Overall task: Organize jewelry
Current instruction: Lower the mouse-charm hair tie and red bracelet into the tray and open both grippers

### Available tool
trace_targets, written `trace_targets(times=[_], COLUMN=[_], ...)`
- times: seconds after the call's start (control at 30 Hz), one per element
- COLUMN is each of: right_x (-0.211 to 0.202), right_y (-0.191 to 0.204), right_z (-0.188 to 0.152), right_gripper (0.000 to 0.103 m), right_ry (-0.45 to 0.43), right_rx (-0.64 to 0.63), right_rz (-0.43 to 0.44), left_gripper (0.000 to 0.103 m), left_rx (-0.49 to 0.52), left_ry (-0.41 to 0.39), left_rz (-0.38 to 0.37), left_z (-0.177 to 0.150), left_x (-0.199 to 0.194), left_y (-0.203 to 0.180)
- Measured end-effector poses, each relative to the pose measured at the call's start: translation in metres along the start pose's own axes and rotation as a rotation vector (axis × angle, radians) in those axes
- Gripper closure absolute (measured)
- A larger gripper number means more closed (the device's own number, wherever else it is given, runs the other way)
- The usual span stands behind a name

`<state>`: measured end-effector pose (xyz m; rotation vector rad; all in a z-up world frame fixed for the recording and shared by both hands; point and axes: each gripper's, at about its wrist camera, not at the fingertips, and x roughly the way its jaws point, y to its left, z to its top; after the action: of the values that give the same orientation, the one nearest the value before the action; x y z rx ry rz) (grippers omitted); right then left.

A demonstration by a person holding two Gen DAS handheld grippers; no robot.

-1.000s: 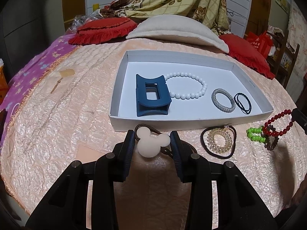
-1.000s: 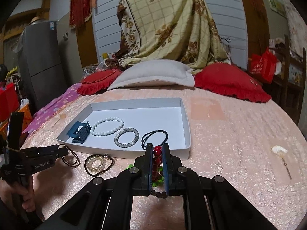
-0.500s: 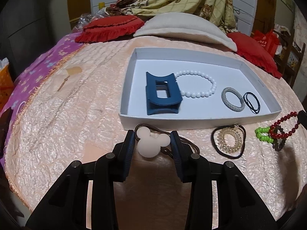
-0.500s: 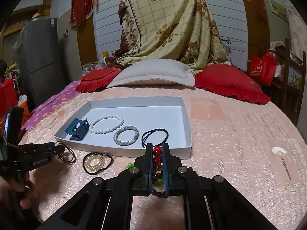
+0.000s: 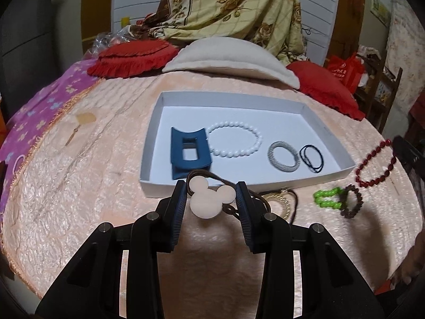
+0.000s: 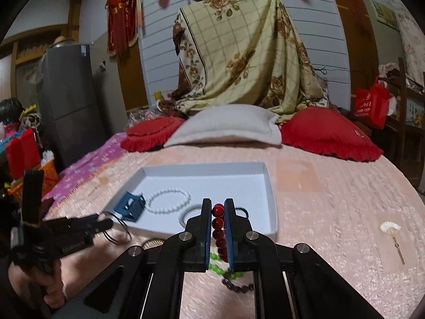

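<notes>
Left gripper (image 5: 209, 202): jaws closed on a mouse-head hair tie (image 5: 210, 199), held at the near wall of the white tray (image 5: 265, 182) on the bed. Tray contents: blue claw clip (image 5: 189, 154), white bead bracelet (image 5: 235, 142), grey band (image 5: 283, 156), black elastic (image 5: 311, 158). Right gripper (image 6: 218, 231): jaws clamped on a red bead bracelet (image 6: 218, 226), lifted beside the tray's right end.

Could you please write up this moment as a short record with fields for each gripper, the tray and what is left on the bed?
left gripper: shut on the mouse-head hair tie, just short of the tray's near wall
right gripper: shut on the red bead bracelet, lifted
white tray: holds blue hair claw, white bead bracelet, grey ring, black hair ties
left on bed: green bead bracelet, dark brown bead bracelet, gold coil hair tie
</notes>
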<state>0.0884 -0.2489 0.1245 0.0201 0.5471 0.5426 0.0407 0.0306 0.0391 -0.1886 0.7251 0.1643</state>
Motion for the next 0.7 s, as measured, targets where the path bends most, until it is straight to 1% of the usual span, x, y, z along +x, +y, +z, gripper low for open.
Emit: trace_targets(times=[0.13, 0.23, 0.33, 0.43, 0.47, 0.53, 0.63, 0.7], right_x=[0.008, 0.021, 0.044, 0.07, 0.078, 0.095, 0.121, 0.134], right_y=[0.0, -0.001, -0.005, -0.011, -0.014, -0.021, -0.026, -0.027], right_z=[0.015, 0.029, 0.043, 0.051, 0.052, 0.051, 0.051, 0.051], right_gripper=[0.095, 0.095, 0.095, 0.095, 0.095, 0.095, 0.094, 0.094], right_ry=[-0.006, 0.001, 0.028, 0.063, 0.069, 0.091, 0.144, 0.163], right_rx=[0.005, 0.003, 0.01, 0.027, 0.038, 0.074, 0.093, 0.101], right_rz=[0.019, 0.022, 0.009, 0.006, 0.004, 0.022, 0.039, 0.048], left_gripper=[0.067, 0.067, 0.067, 0.067, 0.067, 0.067, 0.067, 0.067], left_rx=[0.0, -0.04, -0.026, -0.025, -0.022, -0.021, -0.039, -0.024], left_ry=[-0.018, -0.028, -0.044, -0.003, 0.009, 0.031, 0.115, 0.138], left_rz=[-0.025, -0.072, -0.08, -0.107, -0.105, -0.095, -0.074, -0.062], left_z=[0.015, 0.041, 0.065, 0.075, 0.075, 0.068, 0.056, 0.052], left_x=[-0.005, -0.005, 0.007, 0.034, 0.043, 0.057, 0.083, 0.09], left_y=[-0.004, -0.003, -0.013, -0.023, -0.025, -0.028, -0.028, -0.032])
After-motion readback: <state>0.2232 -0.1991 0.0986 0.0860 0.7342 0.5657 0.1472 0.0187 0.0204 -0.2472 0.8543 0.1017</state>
